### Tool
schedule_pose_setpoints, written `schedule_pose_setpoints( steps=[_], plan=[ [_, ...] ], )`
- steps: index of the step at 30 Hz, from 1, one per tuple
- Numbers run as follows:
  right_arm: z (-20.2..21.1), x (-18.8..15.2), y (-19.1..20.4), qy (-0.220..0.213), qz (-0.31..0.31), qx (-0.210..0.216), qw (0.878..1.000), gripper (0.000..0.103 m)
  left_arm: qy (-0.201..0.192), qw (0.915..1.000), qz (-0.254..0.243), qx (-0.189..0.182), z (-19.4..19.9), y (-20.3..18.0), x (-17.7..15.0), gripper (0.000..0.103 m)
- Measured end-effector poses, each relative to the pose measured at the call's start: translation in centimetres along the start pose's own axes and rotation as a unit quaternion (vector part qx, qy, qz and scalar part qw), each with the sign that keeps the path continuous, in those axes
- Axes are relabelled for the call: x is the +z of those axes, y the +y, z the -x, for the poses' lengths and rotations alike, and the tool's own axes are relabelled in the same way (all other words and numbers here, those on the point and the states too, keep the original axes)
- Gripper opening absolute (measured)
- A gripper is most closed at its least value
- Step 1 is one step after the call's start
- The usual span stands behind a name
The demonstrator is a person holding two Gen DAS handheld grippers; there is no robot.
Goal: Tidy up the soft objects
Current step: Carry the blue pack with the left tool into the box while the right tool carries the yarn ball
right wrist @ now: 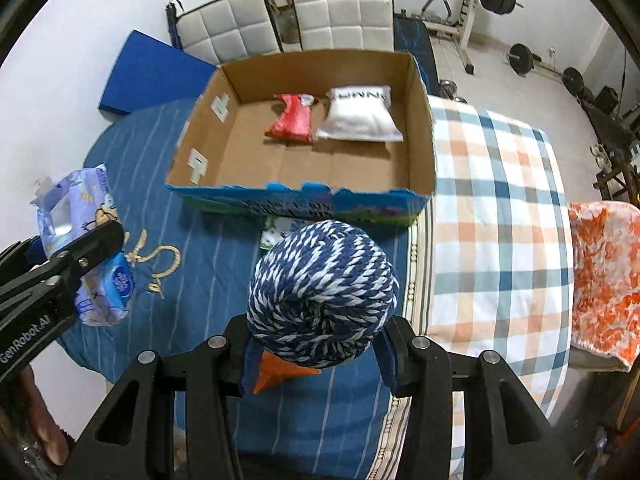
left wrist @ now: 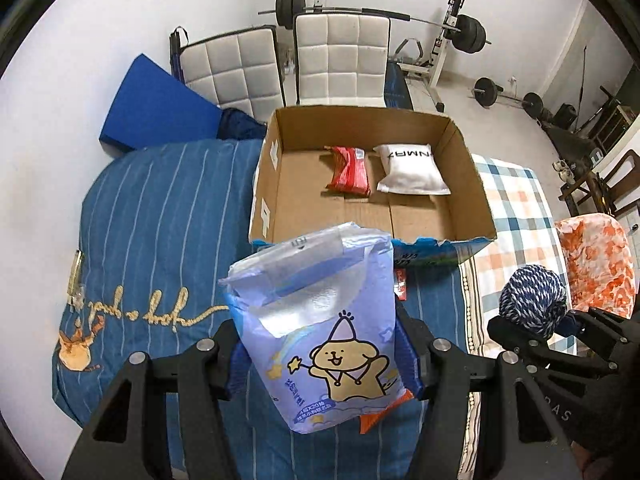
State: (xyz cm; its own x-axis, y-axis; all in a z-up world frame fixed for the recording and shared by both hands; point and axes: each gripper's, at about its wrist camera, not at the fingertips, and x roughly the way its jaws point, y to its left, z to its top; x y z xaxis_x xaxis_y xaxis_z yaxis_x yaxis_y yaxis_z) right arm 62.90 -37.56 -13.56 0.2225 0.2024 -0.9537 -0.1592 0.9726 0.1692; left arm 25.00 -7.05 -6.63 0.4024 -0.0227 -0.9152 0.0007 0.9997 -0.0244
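Note:
My left gripper (left wrist: 320,360) is shut on a lilac tissue pack (left wrist: 320,328) with a cartoon dog, held above the blue striped cover just before the cardboard box (left wrist: 468,168). My right gripper (right wrist: 316,348) is shut on a blue-and-white yarn ball (right wrist: 324,288), held in front of the box (right wrist: 420,120). The box holds a red packet (left wrist: 350,170) and a white pillow pack (left wrist: 410,168) at its far side. The yarn ball (left wrist: 532,300) and right gripper show at the right of the left wrist view. The tissue pack (right wrist: 80,240) shows at the left of the right wrist view.
A small packet (right wrist: 276,234) lies on the cover just in front of the box. A plaid sheet (right wrist: 496,208) and an orange-white cloth (right wrist: 604,276) lie to the right. Two white chairs (left wrist: 340,60), a blue mat (left wrist: 156,104) and weights stand behind.

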Motion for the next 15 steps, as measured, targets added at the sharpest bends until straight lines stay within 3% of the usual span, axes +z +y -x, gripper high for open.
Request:
schedule_pose_setpoints(
  steps=[8, 15],
  plan=[
    [1.8, 1.3, 0.9, -0.018, 0.001, 0.013, 1.000, 0.049, -0.008, 0.9999, -0.008, -0.012, 1.2, -0.4, 0.9, 0.057],
    [1.7, 3.7, 0.8, -0.022, -0.005, 0.018, 1.000, 0.049, -0.007, 0.9994, -0.018, -0.028, 0.0, -0.3, 3.9, 0.057]
  ],
)
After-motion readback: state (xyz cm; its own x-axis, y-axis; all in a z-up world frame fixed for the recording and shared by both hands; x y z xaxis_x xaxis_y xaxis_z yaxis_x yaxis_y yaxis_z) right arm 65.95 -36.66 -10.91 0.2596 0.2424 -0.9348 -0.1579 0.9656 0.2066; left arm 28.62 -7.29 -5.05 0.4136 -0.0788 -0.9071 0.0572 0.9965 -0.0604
